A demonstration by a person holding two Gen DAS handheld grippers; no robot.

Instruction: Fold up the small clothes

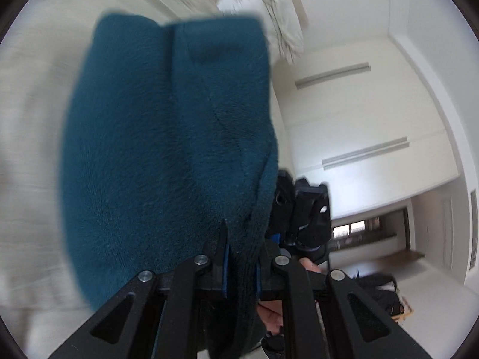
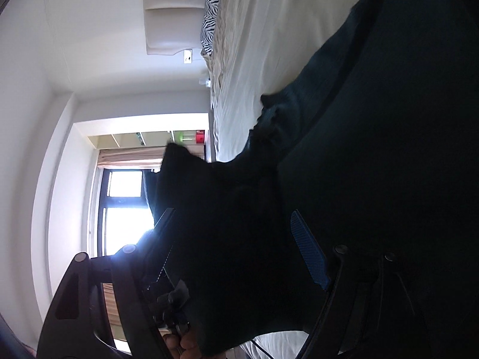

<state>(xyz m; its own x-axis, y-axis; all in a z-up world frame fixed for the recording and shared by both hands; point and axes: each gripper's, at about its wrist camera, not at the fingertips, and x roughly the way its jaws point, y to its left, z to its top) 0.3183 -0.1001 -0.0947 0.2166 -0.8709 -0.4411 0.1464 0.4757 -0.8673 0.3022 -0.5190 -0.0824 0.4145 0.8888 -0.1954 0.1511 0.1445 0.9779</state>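
Note:
A teal fleece garment (image 1: 167, 149) hangs in front of my left wrist camera, lifted off the bed. My left gripper (image 1: 241, 257) is shut on its edge, the cloth pinched between the blue pads. My right gripper shows beyond it in the left wrist view (image 1: 308, 218). In the right wrist view the same garment (image 2: 359, 179) looks dark and fills the right half. My right gripper (image 2: 236, 233) has its fingers wide apart with cloth lying between and over them; a blue pad (image 2: 308, 251) shows bare.
A bed with a white sheet (image 2: 269, 45) lies behind the garment, with a zebra-print pillow (image 2: 211, 15) and a headboard (image 2: 170, 12) at its far end. A white pillow (image 1: 269, 9) shows in the left wrist view. A bright window (image 2: 125, 206) and white walls surround.

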